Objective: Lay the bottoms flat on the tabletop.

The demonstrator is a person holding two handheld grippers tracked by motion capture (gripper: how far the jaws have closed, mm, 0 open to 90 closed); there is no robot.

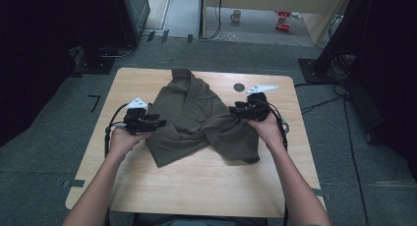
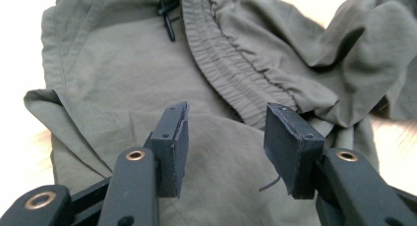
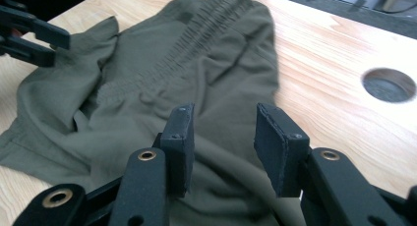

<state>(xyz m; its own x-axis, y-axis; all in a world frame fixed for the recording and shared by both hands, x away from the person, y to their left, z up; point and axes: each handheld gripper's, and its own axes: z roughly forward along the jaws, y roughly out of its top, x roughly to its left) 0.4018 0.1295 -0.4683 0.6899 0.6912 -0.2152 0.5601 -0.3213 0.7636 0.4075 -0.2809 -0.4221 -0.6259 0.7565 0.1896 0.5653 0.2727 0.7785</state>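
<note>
We note olive shorts [image 1: 196,120] crumpled on the wooden table [image 1: 206,182], lying between our two claws. Left gripper [image 2: 226,132]: jaws apart, nothing between them, hovering over fabric just short of the elastic waistband [image 2: 236,69]. Right gripper [image 3: 223,137]: jaws likewise apart, empty, above the cloth; a round table hole [image 3: 388,85] sits off to its right.

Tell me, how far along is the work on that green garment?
Early, by the look of it. The olive shorts lie partly folded over themselves and rumpled on the table. The left gripper and right gripper both hover open above the cloth, gripping nothing. Grasping, smoothing and folding neatly still look left to do.
</note>
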